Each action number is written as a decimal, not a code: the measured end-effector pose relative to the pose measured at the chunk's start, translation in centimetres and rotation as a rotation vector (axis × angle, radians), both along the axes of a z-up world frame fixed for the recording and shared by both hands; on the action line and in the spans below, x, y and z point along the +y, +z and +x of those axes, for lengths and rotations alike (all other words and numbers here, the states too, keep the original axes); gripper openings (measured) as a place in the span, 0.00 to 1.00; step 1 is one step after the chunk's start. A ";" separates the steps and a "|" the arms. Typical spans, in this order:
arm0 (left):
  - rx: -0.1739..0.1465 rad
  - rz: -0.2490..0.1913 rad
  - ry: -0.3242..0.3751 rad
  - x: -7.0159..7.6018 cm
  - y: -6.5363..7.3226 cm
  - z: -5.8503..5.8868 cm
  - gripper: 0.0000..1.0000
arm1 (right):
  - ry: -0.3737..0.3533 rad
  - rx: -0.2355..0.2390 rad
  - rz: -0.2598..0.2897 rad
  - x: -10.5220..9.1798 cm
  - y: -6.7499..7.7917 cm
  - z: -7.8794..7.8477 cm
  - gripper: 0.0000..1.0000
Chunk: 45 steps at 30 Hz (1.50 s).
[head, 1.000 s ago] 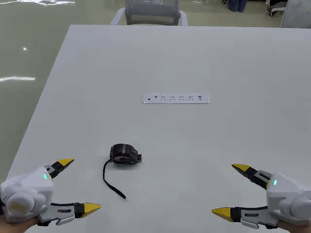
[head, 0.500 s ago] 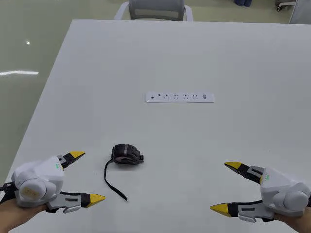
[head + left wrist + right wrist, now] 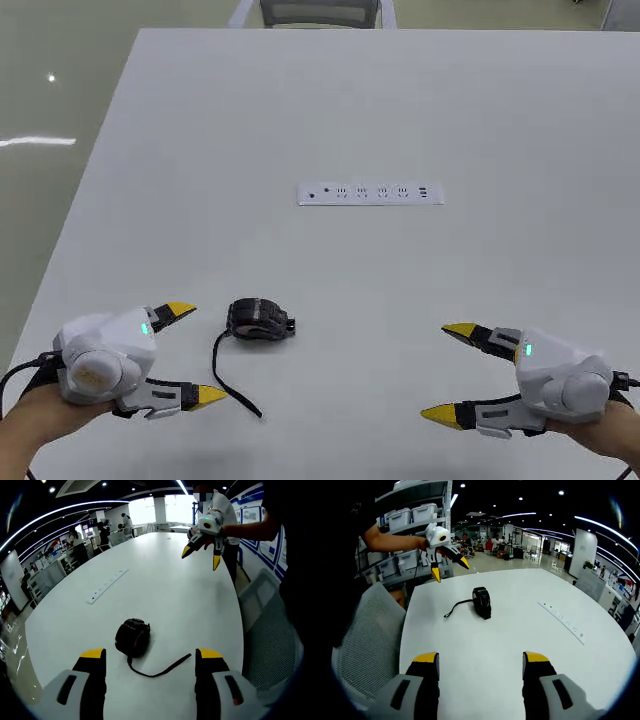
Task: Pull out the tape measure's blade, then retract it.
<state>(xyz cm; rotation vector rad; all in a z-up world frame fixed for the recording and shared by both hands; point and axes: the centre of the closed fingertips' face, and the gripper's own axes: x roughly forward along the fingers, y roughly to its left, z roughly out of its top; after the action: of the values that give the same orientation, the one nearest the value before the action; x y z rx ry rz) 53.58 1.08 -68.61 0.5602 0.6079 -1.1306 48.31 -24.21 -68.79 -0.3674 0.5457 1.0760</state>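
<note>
In the head view, the tape measure (image 3: pixel 258 319) was seen lying on the white table (image 3: pixel 300 120), its black strap (image 3: pixel 228 375) trailed toward the person. The left gripper (image 3: pixel 198 352) was held just left of it, jaws apart. The right gripper (image 3: pixel 445 370) was held well to the right, jaws likewise apart. In the left gripper view, the tape measure was framed between the spread jaws, untouched. In the right gripper view, it was seen farther off beyond the parted jaws, with a power strip (image 3: pixel 565 621) off to one side.

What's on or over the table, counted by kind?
tape measure: 1
power strip: 1
grippers: 2, the left gripper and the right gripper, both open
Total: 4
</note>
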 end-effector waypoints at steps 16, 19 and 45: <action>0.007 0.070 -0.088 -1.2 -2.5 2.5 0.65 | 0.053 -0.021 0.009 2.0 -1.4 2.9 0.62; 0.008 0.084 -0.111 -1.5 -2.9 2.9 0.65 | 0.060 -0.023 0.011 2.2 -1.8 3.3 0.61; 0.014 0.199 -0.245 -2.4 -6.0 5.8 0.57 | 0.149 -0.054 -0.008 5.9 -5.0 6.7 0.47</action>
<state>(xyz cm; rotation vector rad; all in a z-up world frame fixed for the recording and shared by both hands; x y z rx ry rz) 59.40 -1.36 -74.60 0.8157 0.6815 -1.3128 54.99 -18.32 -73.74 -0.4490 0.4801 1.2042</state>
